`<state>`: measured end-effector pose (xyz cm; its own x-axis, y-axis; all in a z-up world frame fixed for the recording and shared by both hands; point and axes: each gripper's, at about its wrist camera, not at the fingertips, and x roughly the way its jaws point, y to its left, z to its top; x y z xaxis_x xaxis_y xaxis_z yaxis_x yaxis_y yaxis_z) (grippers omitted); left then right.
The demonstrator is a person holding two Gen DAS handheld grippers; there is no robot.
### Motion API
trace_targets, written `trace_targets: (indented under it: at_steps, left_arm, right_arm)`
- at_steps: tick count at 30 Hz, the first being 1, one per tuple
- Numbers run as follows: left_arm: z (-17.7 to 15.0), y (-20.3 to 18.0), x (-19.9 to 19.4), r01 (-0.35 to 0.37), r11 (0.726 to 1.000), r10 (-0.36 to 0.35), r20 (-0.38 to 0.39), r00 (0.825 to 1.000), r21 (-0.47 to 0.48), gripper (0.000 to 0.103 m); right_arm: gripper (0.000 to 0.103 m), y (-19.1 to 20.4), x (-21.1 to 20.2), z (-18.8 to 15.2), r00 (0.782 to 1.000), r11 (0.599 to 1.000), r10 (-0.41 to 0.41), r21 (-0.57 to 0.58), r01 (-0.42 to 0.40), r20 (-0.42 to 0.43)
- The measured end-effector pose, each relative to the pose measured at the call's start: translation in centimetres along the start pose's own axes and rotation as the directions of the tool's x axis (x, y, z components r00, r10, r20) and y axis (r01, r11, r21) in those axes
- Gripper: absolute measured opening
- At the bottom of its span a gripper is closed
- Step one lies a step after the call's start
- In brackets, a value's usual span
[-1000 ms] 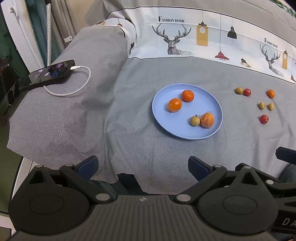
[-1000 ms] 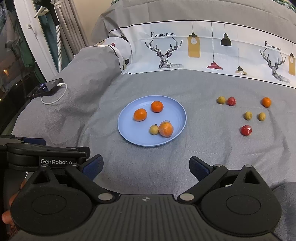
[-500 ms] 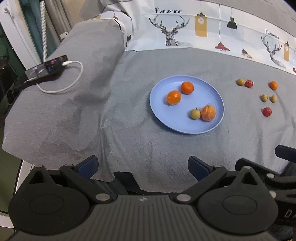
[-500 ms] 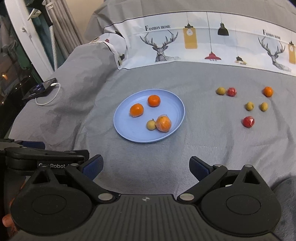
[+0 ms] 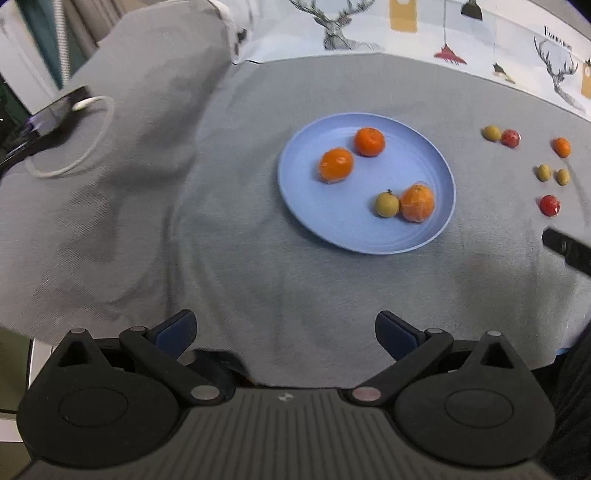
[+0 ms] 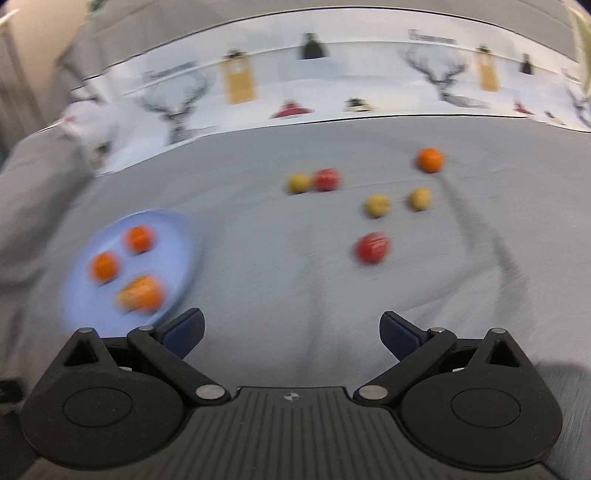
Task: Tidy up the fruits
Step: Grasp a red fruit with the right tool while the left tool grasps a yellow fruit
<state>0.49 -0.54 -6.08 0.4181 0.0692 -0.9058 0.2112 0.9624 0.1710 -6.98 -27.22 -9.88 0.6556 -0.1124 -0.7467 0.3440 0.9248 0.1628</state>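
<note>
A light blue plate (image 5: 317, 221) lies on the grey bedsheet and holds three oranges, one of them (image 5: 417, 202) in clear wrap, plus a small yellow-green fruit (image 5: 387, 205). To its right several loose fruits lie on the sheet: yellow-green ones (image 6: 376, 205), red ones (image 6: 371, 247) and one orange (image 6: 429, 160). My left gripper (image 5: 286, 330) is open and empty, near the bed's front edge, well short of the plate. My right gripper (image 6: 291, 330) is open and empty, facing the loose fruits; its view is blurred, with the plate (image 6: 184, 240) at the left.
A phone (image 5: 44, 118) with a white charging cable (image 5: 92, 147) lies at the bed's left edge. A printed deer-pattern cover (image 5: 406, 33) runs across the back. Part of the right gripper (image 5: 569, 251) shows at the right edge of the left wrist view.
Both grippers have moved forward over the bed. The right one has swung to the right, so the loose fruits now sit ahead of it and the plate has shifted left. Both stay open.
</note>
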Motion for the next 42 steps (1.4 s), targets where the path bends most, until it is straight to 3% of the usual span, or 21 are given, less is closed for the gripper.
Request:
trace_targets:
  at_steps: [7,9,11,12,14,16,20,22,29,31,36,37,38,39,40,41,42]
  left_arm:
    - [4.3,-5.2,1.7,0.037,0.998,-0.037,-0.01,0.999,0.052,0.103]
    - [5.8,-6.7,2.2,0.051,0.997,-0.051,-0.009,0.999,0.051,0.103]
    - [7.3,-8.4,2.7,0.058,0.997,-0.058,0.002,0.998,0.058,0.103]
    - [8.0,-9.2,2.9,0.059,0.996,-0.06,0.011,0.998,0.067,0.103]
    - [9.7,-11.3,3.4,0.065,0.993,-0.069,0.036,0.997,0.096,0.103]
    - [11.7,-13.5,3.8,0.078,0.989,-0.086,0.061,0.994,0.126,0.103]
    - [15.8,-18.8,5.1,0.144,0.965,-0.169,0.102,0.98,0.218,0.103]
    - [17.4,-21.6,6.4,0.163,0.951,-0.196,0.102,0.975,0.263,0.103]
    - [20.1,-27.3,12.6,0.095,0.909,-0.147,0.098,0.984,0.407,0.103]
    - [20.5,-27.8,14.3,0.106,0.894,-0.152,0.072,0.986,0.436,0.103]
    - [21.3,-27.7,15.5,0.167,0.887,-0.205,0.044,0.978,0.431,0.102]
    - [21.3,-27.8,15.4,0.175,0.884,-0.217,0.049,0.975,0.434,0.099]
    - [21.3,-27.9,15.3,0.189,0.879,-0.233,0.049,0.971,0.437,0.086]
    - [21.2,-27.9,15.1,0.221,0.873,-0.262,0.037,0.964,0.435,0.067]
    - [21.1,-27.8,14.8,0.26,0.867,-0.298,0.024,0.954,0.426,0.054]
    - [21.0,-27.8,14.5,0.284,0.862,-0.319,0.015,0.948,0.419,0.031]
    - [20.8,-28.0,14.2,0.279,0.859,-0.317,0.017,0.948,0.43,0.031]
  right_arm:
    - [0.1,-4.4,7.0,1.9,0.992,0.995,-0.092,-0.032,0.095,0.085]
    - [0.094,-4.8,8.8,2.2,0.992,0.992,-0.092,-0.074,0.098,0.083]
    - [0.054,-5.0,10.0,2.0,0.992,0.988,-0.105,-0.11,0.111,0.063]
    - [0.054,-5.3,10.4,1.9,0.993,0.989,-0.104,-0.103,0.109,0.058]
    - [0.033,-5.4,10.3,2.0,0.992,0.989,-0.101,-0.101,0.108,0.076]
    - [0.033,-6.1,10.4,2.4,0.985,0.985,-0.143,-0.084,0.152,0.097]
    - [0.034,-10.1,10.9,4.2,0.949,0.955,-0.292,0.091,0.282,0.122]
    - [0.034,-12.1,11.4,4.8,0.939,0.937,-0.328,0.167,0.308,0.107]
    - [0.034,-13.5,12.5,5.4,0.941,0.933,-0.321,0.211,0.293,0.109]
    - [0.034,-13.6,12.5,5.4,0.943,0.932,-0.314,0.222,0.285,0.107]
    - [0.034,-13.9,12.6,5.7,0.944,0.932,-0.313,0.227,0.284,0.107]
    - [0.035,-13.8,12.6,5.7,0.943,0.931,-0.315,0.226,0.286,0.107]
    - [0.035,-13.8,12.6,5.7,0.942,0.931,-0.317,0.224,0.288,0.107]
    - [0.035,-13.8,12.7,5.7,0.942,0.931,-0.318,0.223,0.289,0.107]
    - [0.035,-13.7,12.7,5.7,0.941,0.931,-0.319,0.222,0.29,0.108]
    - [0.035,-13.7,12.7,5.7,0.941,0.931,-0.32,0.221,0.291,0.109]
    - [0.035,-13.7,12.7,5.6,0.94,0.93,-0.322,0.221,0.293,0.111]
